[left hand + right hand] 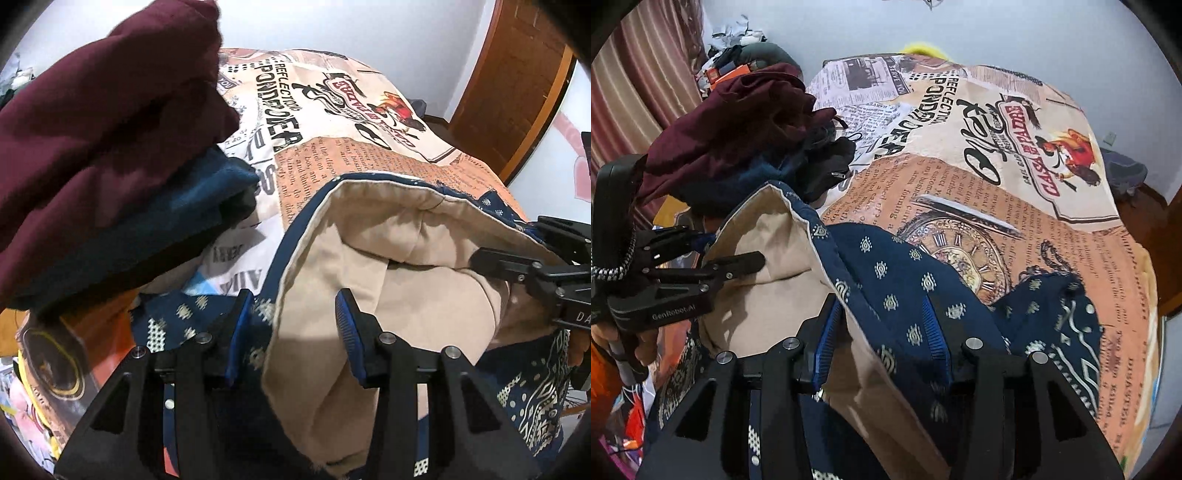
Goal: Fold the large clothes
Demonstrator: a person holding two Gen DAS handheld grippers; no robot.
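Task item = large navy patterned garment w/ beige lining (369, 258), lying rumpled on the bed (1015, 206), which has a newspaper-print cover. It's at the near edge, bunched up, lining side showing in a big loose pocket; the navy patterned face drapes off toward the right side in the right wrist view. Left gripper (295, 328): jaws apart, the garment's navy-trimmed edge sits between them but the pads don't look pressed on it, so no grip as far as I can see. Right gripper (882, 325): jaws likewise apart, a navy fold runs between them, loose, not clamped. Each gripper shows in the other's cam, at opposite ends of the lining pocket. Beside it, touching or nearly so, a stack of other clothes (110, 155) — maroon on top, teal and black under it; looks roughly folded, prob. done pieces, tho in the right wrist view the pile is fairly untidy. Progress, my read: mid-fold on this garment. Cloth seems doubled over at least once, but isn't flat, edges not lined up, one navy corner straggles out at right. Left to do: smooth, finish remaining folds, move it to the stack.
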